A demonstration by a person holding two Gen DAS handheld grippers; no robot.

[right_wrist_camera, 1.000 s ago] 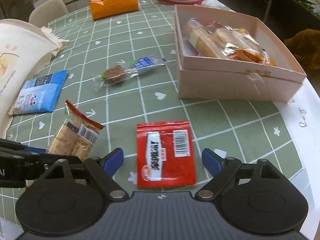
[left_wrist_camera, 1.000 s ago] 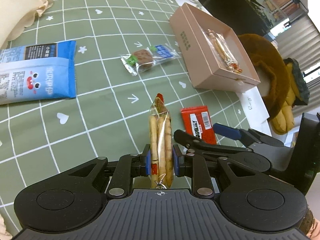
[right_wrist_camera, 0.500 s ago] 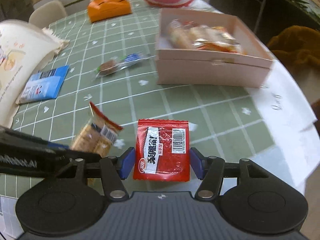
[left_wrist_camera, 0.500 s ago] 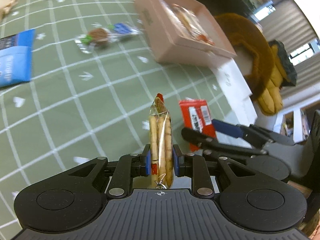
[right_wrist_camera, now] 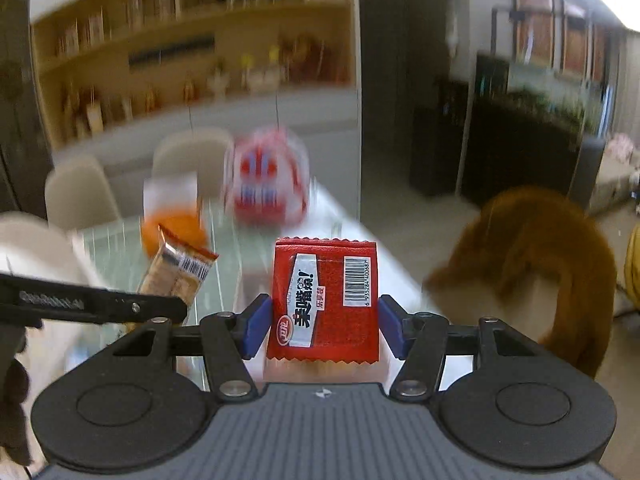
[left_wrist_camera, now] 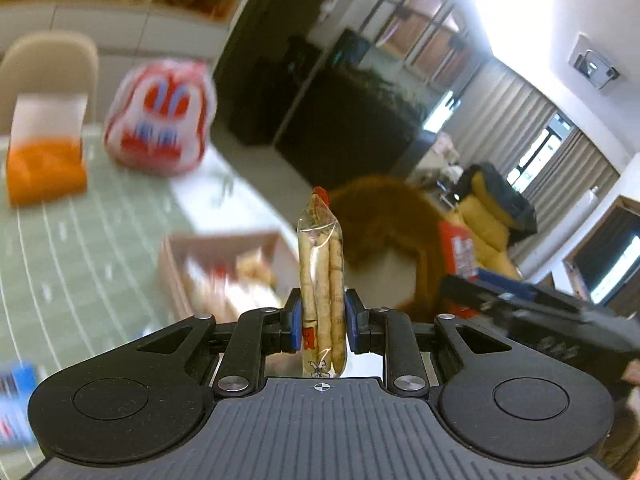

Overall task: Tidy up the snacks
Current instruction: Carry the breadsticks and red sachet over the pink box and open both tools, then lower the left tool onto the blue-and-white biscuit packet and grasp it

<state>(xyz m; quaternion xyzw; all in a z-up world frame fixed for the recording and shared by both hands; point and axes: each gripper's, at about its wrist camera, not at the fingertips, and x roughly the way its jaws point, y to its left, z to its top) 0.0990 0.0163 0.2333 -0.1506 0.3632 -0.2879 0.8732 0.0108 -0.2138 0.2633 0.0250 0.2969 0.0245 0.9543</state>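
On my left wrist view, the left tool [left_wrist_camera: 320, 322] is clamped on a clear packet of biscuit sticks [left_wrist_camera: 321, 280], which stands upright between the two blue pads [left_wrist_camera: 296, 322] with its red crimped top uppermost. The packet is lifted above the worktop [left_wrist_camera: 80, 232], which carries a green gridded cloth. Below and left of the packet lies the pink box [left_wrist_camera: 176, 264], blurred, with wrapped snacks inside it. Farther back on the worktop I see an orange tissue box [left_wrist_camera: 44, 168] and a red-and-white cartoon bag [left_wrist_camera: 160, 120], both blurred. A brown plush toy [left_wrist_camera: 384, 216] sits beyond the worktop edge, to the right of the box.

On my right wrist view, the right tool [right_wrist_camera: 323, 326] holds a red snack sachet [right_wrist_camera: 323, 300] flat between its blue pads [right_wrist_camera: 256, 324], label and barcode facing the camera. The pads touch the sachet's left and right edges. The sachet is held off the worktop. The left tool's finger crosses the left side of this view, with the biscuit packet's barcoded end beside it.

In the left wrist view, the right tool appears at the right edge with the red sachet visible above its finger, in front of the plush toy.
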